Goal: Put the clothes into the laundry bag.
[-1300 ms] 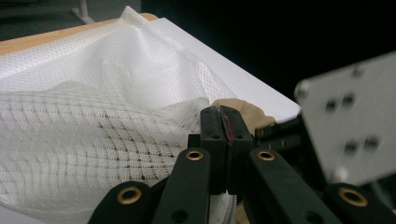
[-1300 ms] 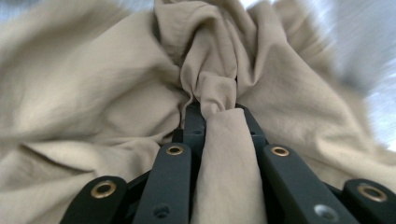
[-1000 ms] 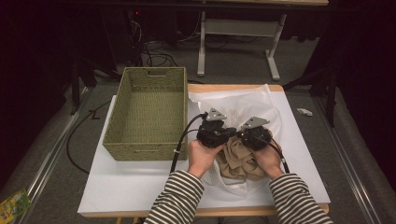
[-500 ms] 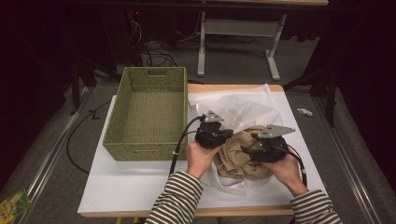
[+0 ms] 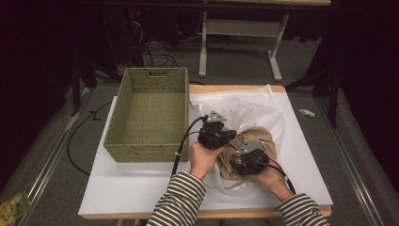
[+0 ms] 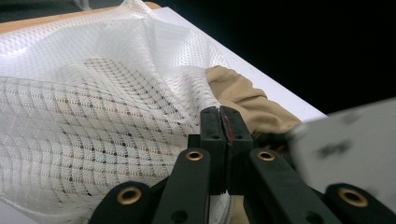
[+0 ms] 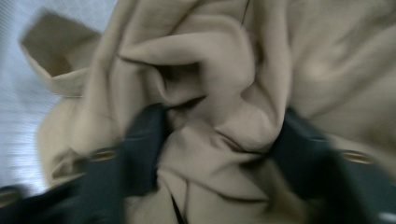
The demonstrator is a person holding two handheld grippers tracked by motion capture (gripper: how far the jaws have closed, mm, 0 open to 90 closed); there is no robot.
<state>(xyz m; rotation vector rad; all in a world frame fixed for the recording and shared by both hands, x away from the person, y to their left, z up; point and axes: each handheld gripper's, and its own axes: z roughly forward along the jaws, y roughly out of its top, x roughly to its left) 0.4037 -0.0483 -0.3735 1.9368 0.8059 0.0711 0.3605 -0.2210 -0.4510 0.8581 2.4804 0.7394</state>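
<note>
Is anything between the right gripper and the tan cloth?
Nothing visible. The right gripper is already down on the tan cloth, a bunched fold between its spread jaws, which have just been closing. The left gripper pinches the mesh bag alongside.

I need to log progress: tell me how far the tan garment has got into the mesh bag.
Done: the left gripper is shut on the white mesh bag, holding its edge up. In hand: the right gripper, jaws just closing, has folds of the tan garment between them at the bag's mouth. Left: much of the garment lies outside the mesh, and the wicker basket holds nothing.
</note>
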